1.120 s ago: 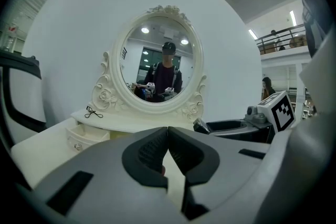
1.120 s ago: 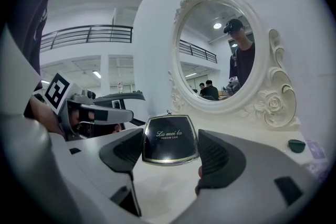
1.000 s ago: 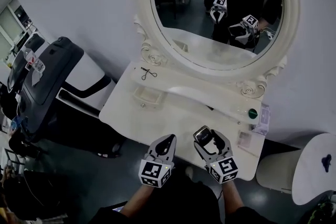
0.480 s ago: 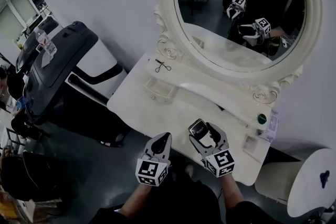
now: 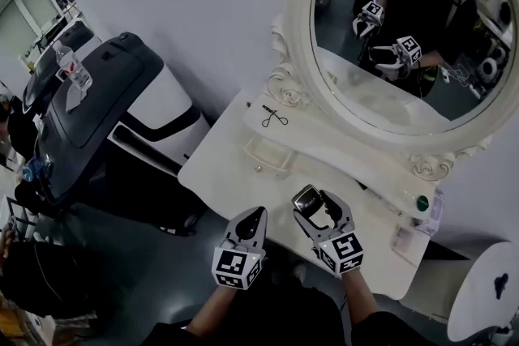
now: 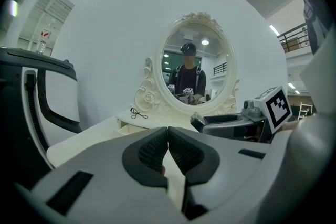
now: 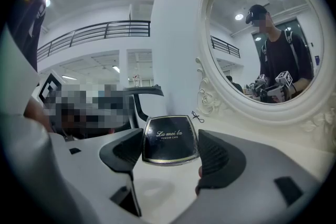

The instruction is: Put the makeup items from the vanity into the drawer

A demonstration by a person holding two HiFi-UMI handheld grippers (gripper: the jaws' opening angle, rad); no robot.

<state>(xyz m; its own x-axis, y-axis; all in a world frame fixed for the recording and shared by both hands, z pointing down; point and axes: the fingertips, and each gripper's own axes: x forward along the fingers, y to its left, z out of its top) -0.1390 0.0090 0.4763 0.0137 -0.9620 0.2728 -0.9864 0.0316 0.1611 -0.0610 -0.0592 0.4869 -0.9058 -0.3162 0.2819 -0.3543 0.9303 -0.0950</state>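
Between the pads of your right gripper (image 7: 170,150), low in the middle of the right gripper view, you are pinching a black compact (image 7: 170,136) by its two side edges. You are holding it with the lid facing the camera, just above the white vanity top (image 5: 235,166); the shadow beneath it suggests it is lifted clear. Gripping the edges is probably keeping the flat case level, ready to go down flat. The lid is showing "La mei la" in pale script, with "POWDER CASE" in small capitals under it.

Up and to the left of the compact in the head view, the small drawer (image 5: 261,147) is standing open, near but not yet under the case.

You are keeping your left gripper (image 6: 168,136) at the lower middle of the head view, off the front edge of the vanity. Its jaws are pressed together on nothing, likely parked out of the way.

Further up and left, an eyelash curler (image 5: 274,117) is lying on the raised shelf beside the carved mirror frame (image 5: 293,85). A green-capped item (image 5: 422,202) and some packets (image 5: 403,237) are sitting at the right end, and their print is too small to read.
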